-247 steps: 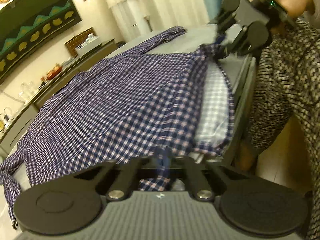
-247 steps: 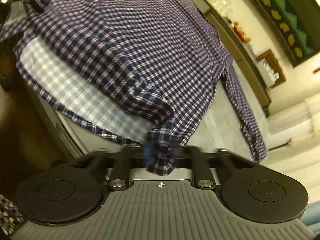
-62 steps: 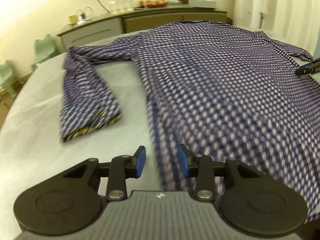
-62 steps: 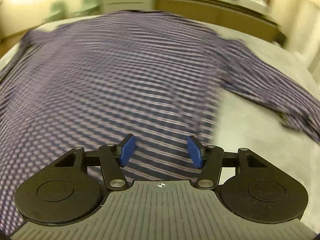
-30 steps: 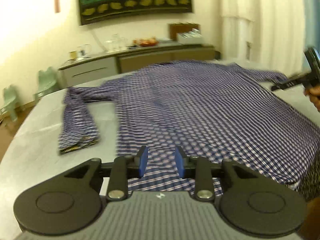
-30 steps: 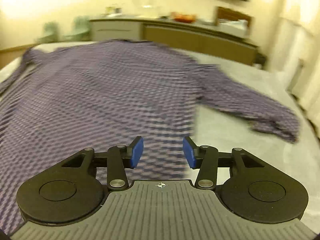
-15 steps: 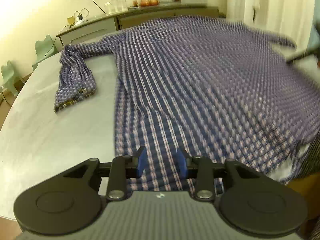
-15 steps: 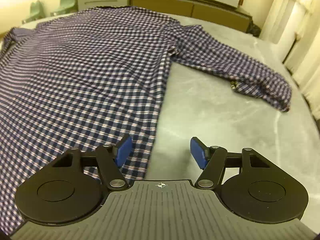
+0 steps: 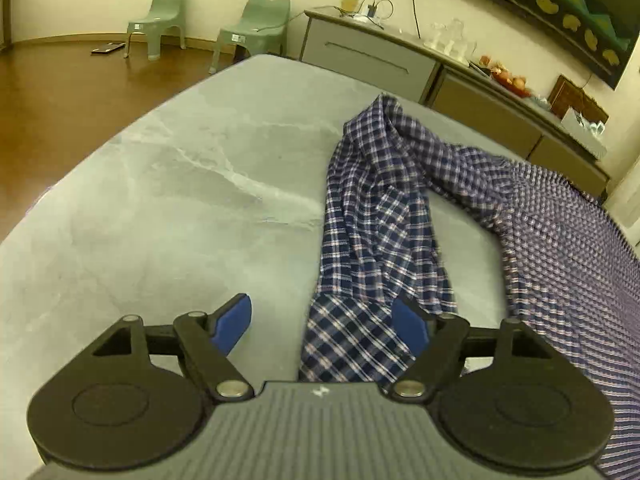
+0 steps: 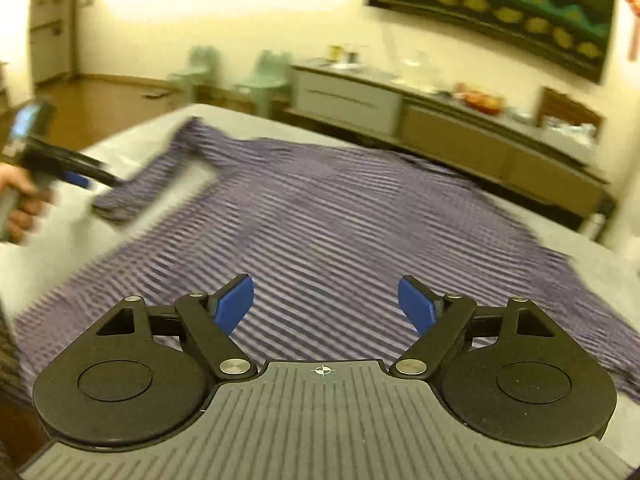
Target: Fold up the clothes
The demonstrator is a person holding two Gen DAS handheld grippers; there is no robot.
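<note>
A blue and white checked shirt [image 10: 340, 220] lies spread flat on the grey table [image 9: 160, 200]. Its left sleeve [image 9: 376, 216] is bent back toward me, and the cuff [image 9: 352, 344] lies between the blue pads of my left gripper [image 9: 324, 320], which is open wide just above it. My right gripper [image 10: 326, 302] hangs open over the middle of the shirt's body with nothing between its fingers. In the right wrist view the left gripper [image 10: 80, 178] shows at the far left, held by a hand [image 10: 20, 200], blurred.
A long low sideboard [image 10: 440, 128] with glasses and fruit stands behind the table. Two green child chairs [image 9: 256, 20] are on the wooden floor at the far left. The table's curved edge [image 9: 52, 196] runs close on the left.
My left gripper has swung left from the shirt's hem to the left sleeve cuff and opened wider. My right gripper has moved from the shirt's right edge to over its middle.
</note>
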